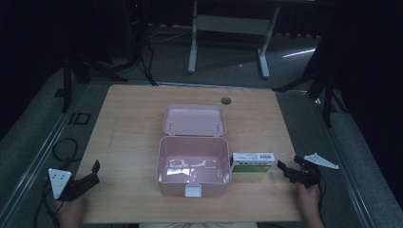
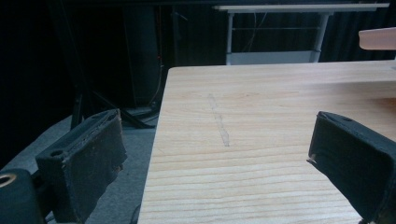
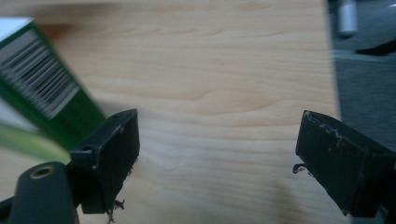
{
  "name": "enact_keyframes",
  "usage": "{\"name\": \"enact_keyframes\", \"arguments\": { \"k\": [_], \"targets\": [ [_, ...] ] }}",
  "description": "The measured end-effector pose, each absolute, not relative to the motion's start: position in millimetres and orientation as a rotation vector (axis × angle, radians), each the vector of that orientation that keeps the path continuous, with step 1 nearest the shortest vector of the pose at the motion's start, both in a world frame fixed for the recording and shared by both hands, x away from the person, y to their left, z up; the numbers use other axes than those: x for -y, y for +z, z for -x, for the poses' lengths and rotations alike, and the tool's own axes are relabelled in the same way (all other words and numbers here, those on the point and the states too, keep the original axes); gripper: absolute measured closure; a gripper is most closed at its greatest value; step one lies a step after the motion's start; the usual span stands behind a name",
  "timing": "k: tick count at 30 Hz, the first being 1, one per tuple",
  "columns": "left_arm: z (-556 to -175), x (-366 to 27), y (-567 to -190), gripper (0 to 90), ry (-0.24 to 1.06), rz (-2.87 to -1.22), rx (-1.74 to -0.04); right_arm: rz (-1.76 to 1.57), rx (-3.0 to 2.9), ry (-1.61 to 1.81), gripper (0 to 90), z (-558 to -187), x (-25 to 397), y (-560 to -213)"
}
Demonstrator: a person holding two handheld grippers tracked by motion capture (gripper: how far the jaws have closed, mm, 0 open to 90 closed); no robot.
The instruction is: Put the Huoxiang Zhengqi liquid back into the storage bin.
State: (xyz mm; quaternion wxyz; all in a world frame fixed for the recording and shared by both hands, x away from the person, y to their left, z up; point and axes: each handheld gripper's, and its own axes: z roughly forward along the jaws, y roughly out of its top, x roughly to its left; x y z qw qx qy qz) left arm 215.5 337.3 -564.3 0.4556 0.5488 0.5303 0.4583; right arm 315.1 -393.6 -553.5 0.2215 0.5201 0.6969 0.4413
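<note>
The step in hand looks like the approach to the green and white carton, which lies on its long side on the wooden surface, just beside the right wall of the open pink box. The right gripper sits near the carton's right end, close to the surface's right edge, its fingers spread wide with nothing between them; in the right gripper view the carton's barcoded end shows up and to the left of the near finger, blurred. The left gripper rests at the surface's near-left corner, well apart from the box, fingers likewise spread and empty. The box stands with its lid laid back and its inside apparently bare. The next move probably calls for the right gripper to slide left, straddle the carton's narrow width and close squarely on it, so it can be lifted over the wall into the box.
</note>
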Motion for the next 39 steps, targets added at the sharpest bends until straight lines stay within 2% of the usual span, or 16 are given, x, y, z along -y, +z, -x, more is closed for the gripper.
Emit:
{"name": "enact_keyframes", "arguments": {
  "k": [12,20,31,39],
  "targets": [
    [-216,-339,-564,3.8,1.11,-1.355,-1.303,-1.283,-2.305,1.246,12.0,-318,401,-551],
    [-215,-337,-564,3.7,1.111,-1.362,-1.299,-1.067,-2.589,1.101,12.3,-309,394,-540],
    [-216,-337,-564,3.7,1.105,-1.367,-1.294,-0.816,-2.88,0.737,13.3,-300,354,-511],
    [-217,-338,-564,3.7,1.096,-1.369,-1.299,-0.675,-3.024,0.394,13.4,-302,331,-507]
  ]
}}
